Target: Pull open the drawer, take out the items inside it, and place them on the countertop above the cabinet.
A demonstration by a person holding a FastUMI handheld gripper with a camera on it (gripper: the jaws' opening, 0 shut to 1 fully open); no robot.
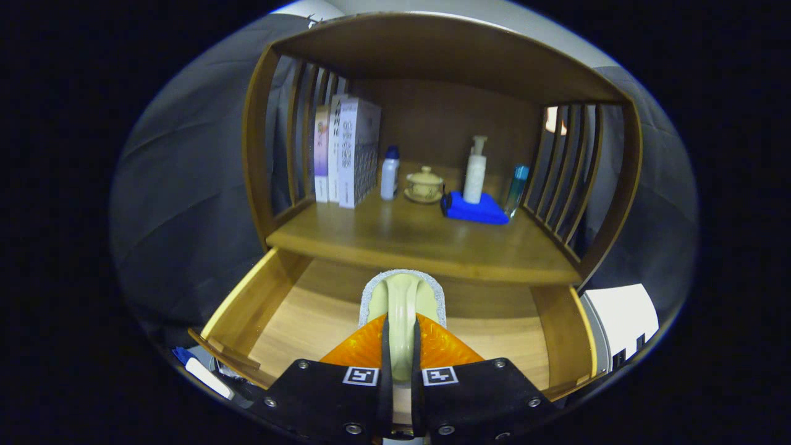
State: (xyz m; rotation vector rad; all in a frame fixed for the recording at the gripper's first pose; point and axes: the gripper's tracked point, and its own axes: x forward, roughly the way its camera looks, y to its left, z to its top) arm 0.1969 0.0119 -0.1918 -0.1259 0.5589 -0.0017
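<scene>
The gripper (400, 346) is clamped on the handle of a pale cream brush (403, 296) with a grey-white fuzzy rim. Its long axis runs straight ahead from the fingers, head pointing toward the countertop (426, 241), above the open drawer (296, 309). Print on the boxes (346, 151) on the countertop is unreadable.

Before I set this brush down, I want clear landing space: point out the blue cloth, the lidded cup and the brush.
blue cloth (474, 210), gripper view, front fold.
lidded cup (424, 183), gripper view, its body.
brush (403, 295), gripper view, pale handle, clamped between gripper (400, 321) fingers.
</scene>
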